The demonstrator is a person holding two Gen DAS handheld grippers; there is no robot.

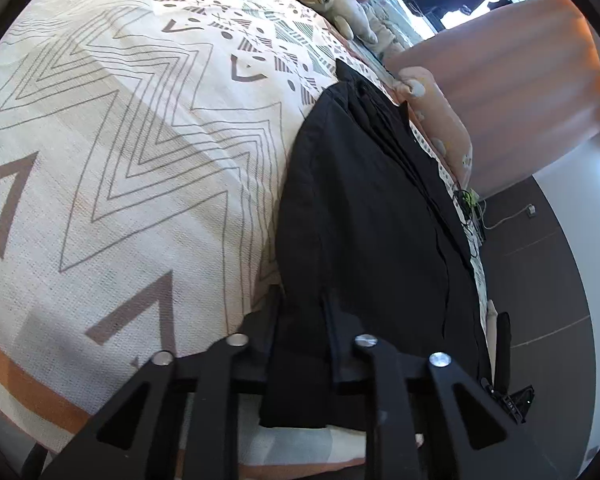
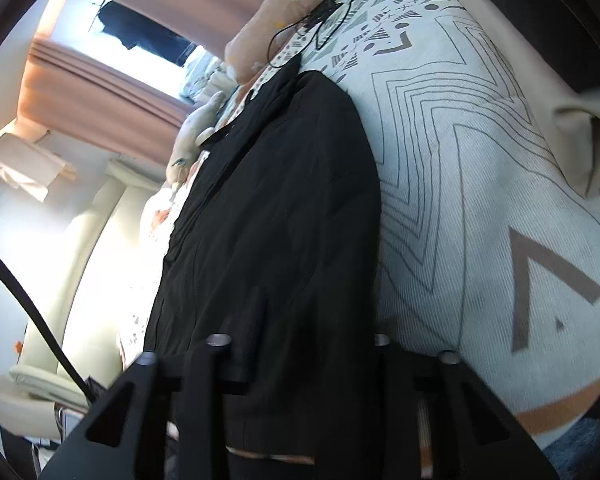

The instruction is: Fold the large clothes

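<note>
A large black garment point(image 1: 364, 216) lies stretched in a long folded strip on a patterned bedspread point(image 1: 120, 152). In the left wrist view my left gripper point(image 1: 300, 312) is at the garment's near end, its fingers around the cloth edge and shut on it. In the right wrist view the same black garment point(image 2: 276, 200) runs away from me. My right gripper point(image 2: 312, 320) holds its near end, with cloth bunched between and over the fingers.
A plush toy point(image 1: 328, 0) and an orange pillow point(image 1: 440, 120) lie at the bed's far edge. Cables point(image 1: 470, 204) lie by the pillow. Orange curtains point(image 2: 100, 76) and a window are beyond. A dark floor point(image 1: 540, 280) borders the bed.
</note>
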